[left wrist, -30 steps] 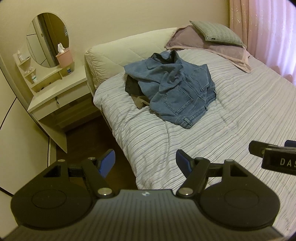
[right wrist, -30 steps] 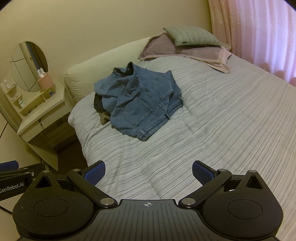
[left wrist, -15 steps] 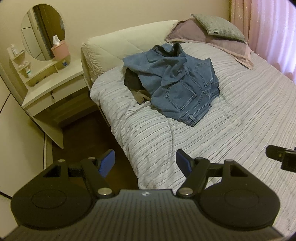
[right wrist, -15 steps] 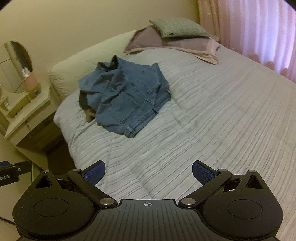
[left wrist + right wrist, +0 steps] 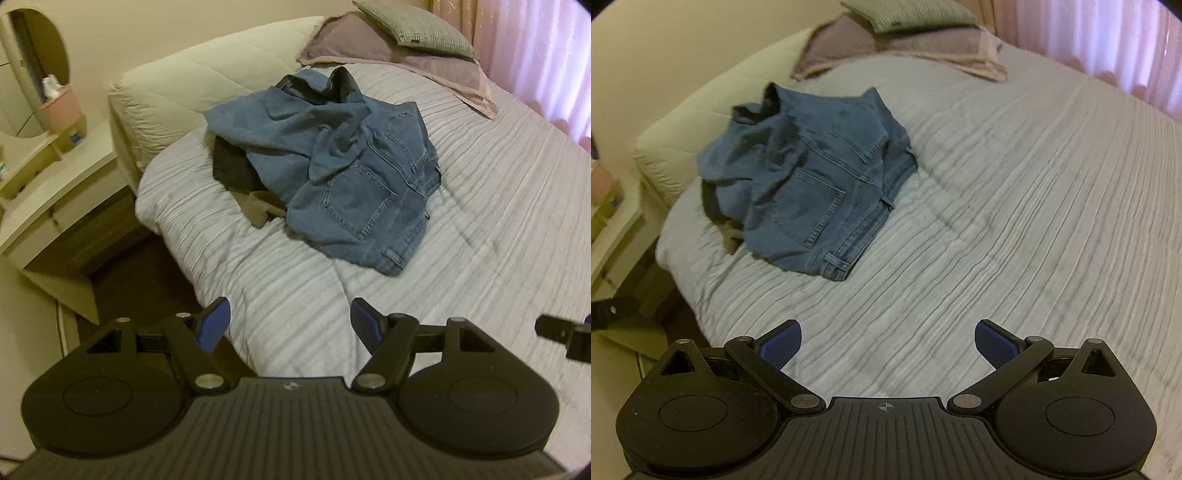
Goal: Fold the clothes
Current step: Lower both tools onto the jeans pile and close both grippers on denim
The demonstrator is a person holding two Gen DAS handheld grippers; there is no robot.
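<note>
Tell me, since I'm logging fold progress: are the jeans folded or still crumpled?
Crumpled. The jeans lie in a bunched heap on the bed, fabric twisted, over darker clothes.

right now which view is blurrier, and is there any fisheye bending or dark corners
Right wrist view: more motion-smeared, jeans and pillows soft. Left wrist view: sharper on the denim seams, blur mostly at the bedside table. Both views: bed edges bow outward, corners vignette black, warm dim light.

striped bed, cream wall, pink curtain.
</note>
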